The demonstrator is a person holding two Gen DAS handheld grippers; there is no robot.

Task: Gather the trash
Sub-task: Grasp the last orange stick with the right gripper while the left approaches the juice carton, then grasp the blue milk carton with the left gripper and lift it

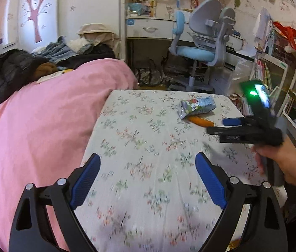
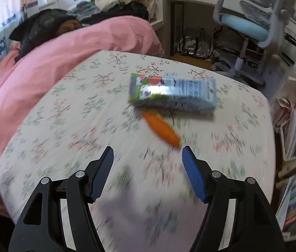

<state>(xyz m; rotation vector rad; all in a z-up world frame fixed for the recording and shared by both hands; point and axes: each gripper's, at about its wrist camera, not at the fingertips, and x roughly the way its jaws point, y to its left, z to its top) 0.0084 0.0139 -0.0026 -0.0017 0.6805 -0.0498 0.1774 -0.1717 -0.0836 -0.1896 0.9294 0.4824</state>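
From the left wrist view, the left gripper hangs with its blue-padded jaws spread wide and nothing between them, over the floral-print white bedsheet. The landmark here is the crushed light-blue and green drink carton, which lies flat on that sheet towards the far edge of the bed; a small orange wrapper sits against its near side, partly tucked under it. The right gripper, held in a person's hand, comes in from the right of the carton, level with the orange piece and just beside it, not touching either. The pink quilt bulges well to the left of the carton. From the right wrist view, the right gripper shows its jaws apart and empty, and the carton lies ahead of them with the orange wrapper between carton and fingertips, its near end just beside the right-hand finger. The frame is smeared, so the approach looks fast. The risks, as I judge them: the jaws may close on both pieces or on neither, the two being so close; a hasty sweep could knock the carton off the far edge towards the blue swivel chair; or the pads could pinch a fold of soft sheet along with the trash.
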